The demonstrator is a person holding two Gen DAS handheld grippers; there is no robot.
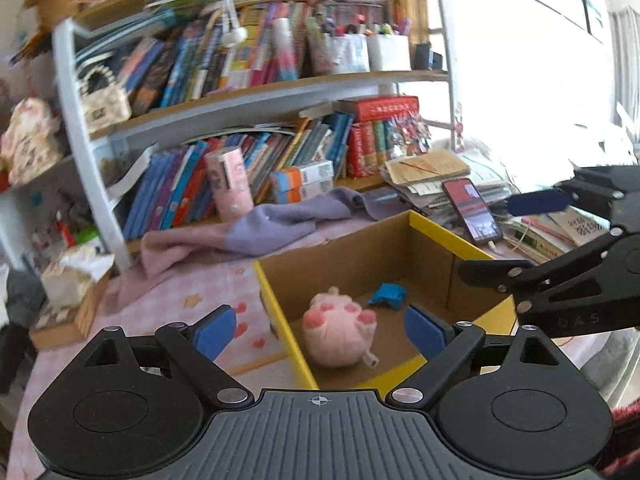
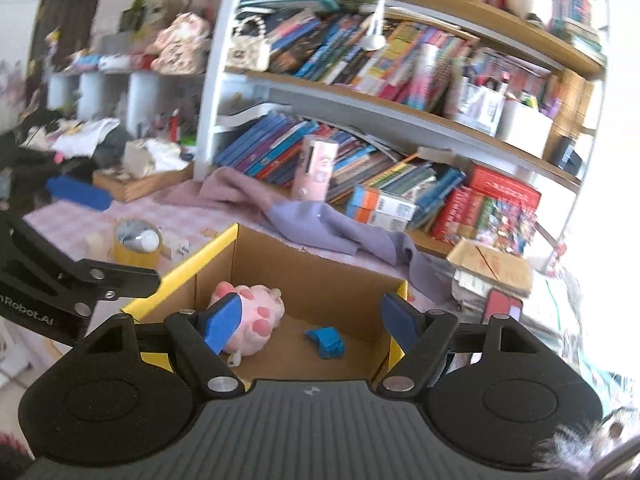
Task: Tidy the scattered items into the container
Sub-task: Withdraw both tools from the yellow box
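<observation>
A cardboard box with a yellow rim (image 1: pixel 276 292) (image 2: pixel 188 268) stands open on the pink checked tablecloth. Inside it lie a pink plush toy (image 1: pixel 340 332) (image 2: pixel 256 320) and a small crumpled blue item (image 1: pixel 388 296) (image 2: pixel 326 342). My left gripper (image 1: pixel 320 320) hovers above the box's near left side, open, nothing between its blue pads. My right gripper (image 2: pixel 312 316) hovers above the near right side, also open and empty. Each gripper shows at the edge of the other's view: the right gripper (image 1: pixel 520 236), the left gripper (image 2: pixel 100 236). A yellow tape roll (image 2: pixel 136 246) sits on the cloth left of the box.
A purple cloth (image 1: pixel 256 232) lies crumpled behind the box. Behind that stands a crowded bookshelf (image 1: pixel 280 84) with a pink tube (image 1: pixel 232 184) in front. A phone (image 1: pixel 472 210) leans on a paper stack at the right. A wooden tray of tissues (image 1: pixel 68 300) sits at the left.
</observation>
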